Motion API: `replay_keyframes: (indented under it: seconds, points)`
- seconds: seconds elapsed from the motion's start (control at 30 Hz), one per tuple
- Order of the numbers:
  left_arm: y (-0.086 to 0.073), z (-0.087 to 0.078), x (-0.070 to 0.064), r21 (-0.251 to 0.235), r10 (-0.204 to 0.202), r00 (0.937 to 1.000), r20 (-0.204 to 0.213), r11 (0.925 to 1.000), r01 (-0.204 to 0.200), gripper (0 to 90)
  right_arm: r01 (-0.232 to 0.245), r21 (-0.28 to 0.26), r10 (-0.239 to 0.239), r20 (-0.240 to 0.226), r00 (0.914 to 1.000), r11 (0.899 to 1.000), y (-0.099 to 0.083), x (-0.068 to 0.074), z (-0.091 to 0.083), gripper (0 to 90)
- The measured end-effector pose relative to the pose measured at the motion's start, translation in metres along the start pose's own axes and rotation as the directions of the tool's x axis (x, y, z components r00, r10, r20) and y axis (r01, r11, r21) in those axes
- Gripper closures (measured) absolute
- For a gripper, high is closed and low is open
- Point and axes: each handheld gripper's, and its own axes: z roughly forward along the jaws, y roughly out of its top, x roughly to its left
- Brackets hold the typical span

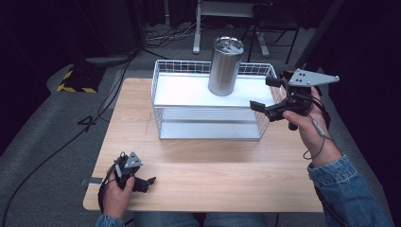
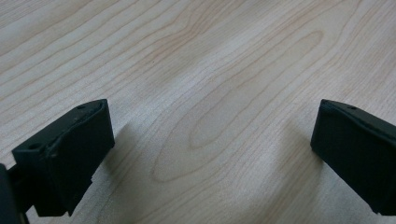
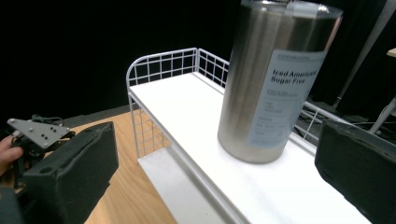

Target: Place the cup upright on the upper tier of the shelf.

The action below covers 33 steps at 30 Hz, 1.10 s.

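Observation:
A tall steel tumbler (image 1: 226, 66) with a lid stands upright on the top shelf of a white wire rack (image 1: 184, 90) at the back of the wooden table (image 1: 213, 165). My right gripper (image 1: 265, 93) is open at the rack's right end, a short way from the tumbler. In the right gripper view the tumbler (image 3: 273, 79), labelled "Iced Americano Sugar Free", stands on the shelf (image 3: 187, 107) ahead of my right gripper (image 3: 219, 140), not between its jaws. My left gripper (image 1: 149, 182) lies low at the table's front left, and my left gripper (image 2: 212, 135) is open over bare wood.
The rack's lower shelf (image 1: 208, 127) holds nothing. Bare wood (image 2: 210, 70) spreads between the rack and the front edge. Cables and a black-and-yellow striped block (image 1: 75, 81) lie on the grey floor to the left. White desk legs (image 1: 196, 33) stand behind the table.

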Motion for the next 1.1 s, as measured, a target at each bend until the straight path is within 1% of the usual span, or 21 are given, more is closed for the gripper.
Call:
replay_keyframes:
  seconds: [0.23,0.33,0.5,0.8,0.87,0.97,1.1]
  points:
    - [0.001,0.001,0.0,-0.001,-0.003,1.0,-0.001,1.0,0.003,0.0,-0.012,0.019,0.012,-0.015,0.9998,1.0,-0.018,0.004,-0.01,0.5]
    - [0.001,0.001,0.0,0.0,0.002,1.0,-0.002,1.0,-0.002,0.0,-0.012,0.031,0.013,-0.021,0.9997,0.999,-0.027,0.007,-0.012,0.6]
    - [0.001,0.001,0.0,-0.001,-0.001,1.0,-0.001,1.0,0.001,0.0,-0.019,0.052,0.021,-0.034,0.9992,0.998,-0.041,0.011,-0.015,0.6]
    - [0.001,0.001,0.0,-0.001,-0.001,1.0,-0.001,1.0,0.001,0.0,-0.028,0.105,0.034,-0.053,0.998,0.994,-0.072,0.02,-0.015,1.6]
    - [0.001,0.001,0.0,-0.001,-0.001,1.0,-0.001,1.0,0.001,0.0,-0.035,0.117,0.042,-0.056,0.9976,0.992,-0.08,0.022,-0.014,1.9]
    - [0.001,0.001,0.0,-0.001,-0.002,1.0,-0.001,1.0,0.002,0.0,-0.031,0.141,0.04,-0.057,0.9976,0.99,-0.092,0.024,-0.013,2.2]
    - [0.001,0.001,0.0,-0.001,0.0,1.0,-0.001,1.0,0.0,0.0,-0.046,0.163,0.056,-0.059,0.9967,0.986,-0.107,0.028,-0.011,2.2]
